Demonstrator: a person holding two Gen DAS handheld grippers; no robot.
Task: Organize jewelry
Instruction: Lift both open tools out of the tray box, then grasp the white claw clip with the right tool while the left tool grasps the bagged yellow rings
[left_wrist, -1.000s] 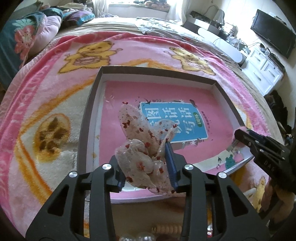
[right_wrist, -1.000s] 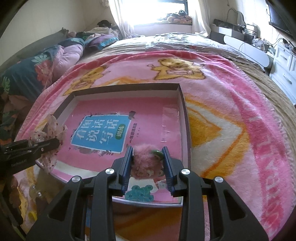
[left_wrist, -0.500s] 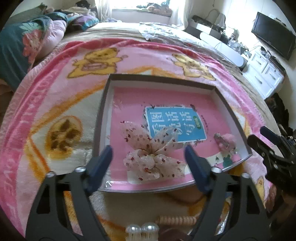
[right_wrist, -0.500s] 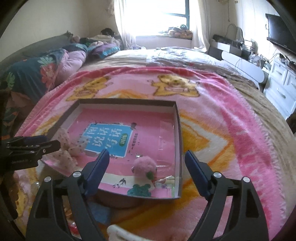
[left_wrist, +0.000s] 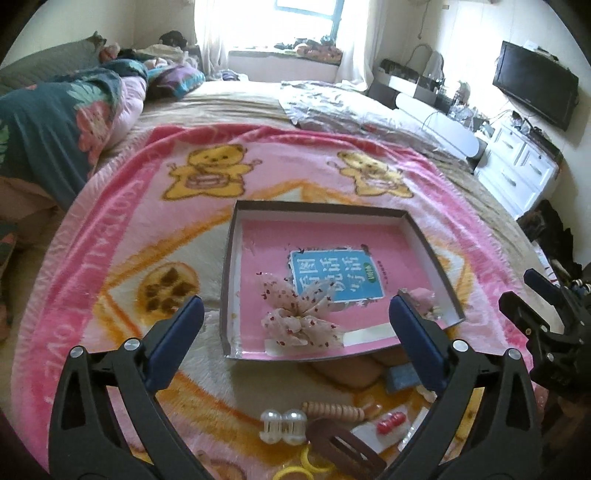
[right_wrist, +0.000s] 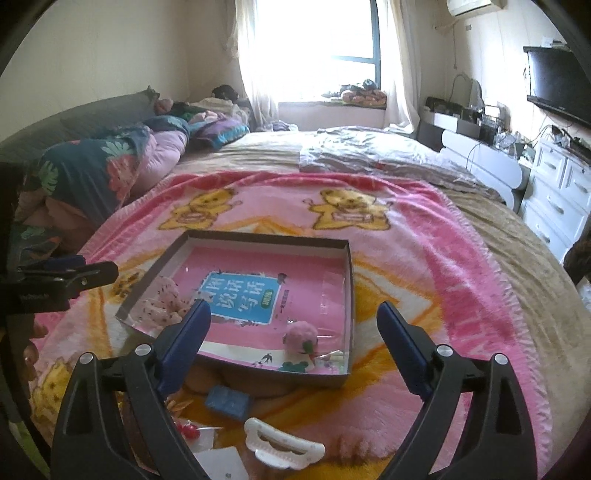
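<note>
A shallow dark-rimmed box (left_wrist: 228, 266) with a pink lining lies on the pink bear blanket (left_wrist: 122, 221). In its near left corner rests a sheer flowered bow (left_wrist: 301, 323). A fluffy pink pom-pom clip (right_wrist: 300, 338) sits in the near right corner. My left gripper (left_wrist: 295, 303) hovers above and in front of the bow, its jaws opening wide with nothing touching the pads. My right gripper (right_wrist: 293, 311) stands open above the box's near edge, clear of the pom-pom. The box (right_wrist: 349, 280) also fills the right wrist view.
Loose pieces lie on the blanket in front of the box: a white bead tie (left_wrist: 282, 426), a wooden bead band (left_wrist: 336, 410), a brown clip (left_wrist: 345, 448), a blue square (right_wrist: 227, 400), a white comb clip (right_wrist: 282, 445). Pillows are at the left, a white dresser (right_wrist: 557, 192) at the right.
Both grippers opened and let go: the bow and the pom-pom clip now lie in the box. Both hands have drawn back and upward, so the box looks smaller.
</note>
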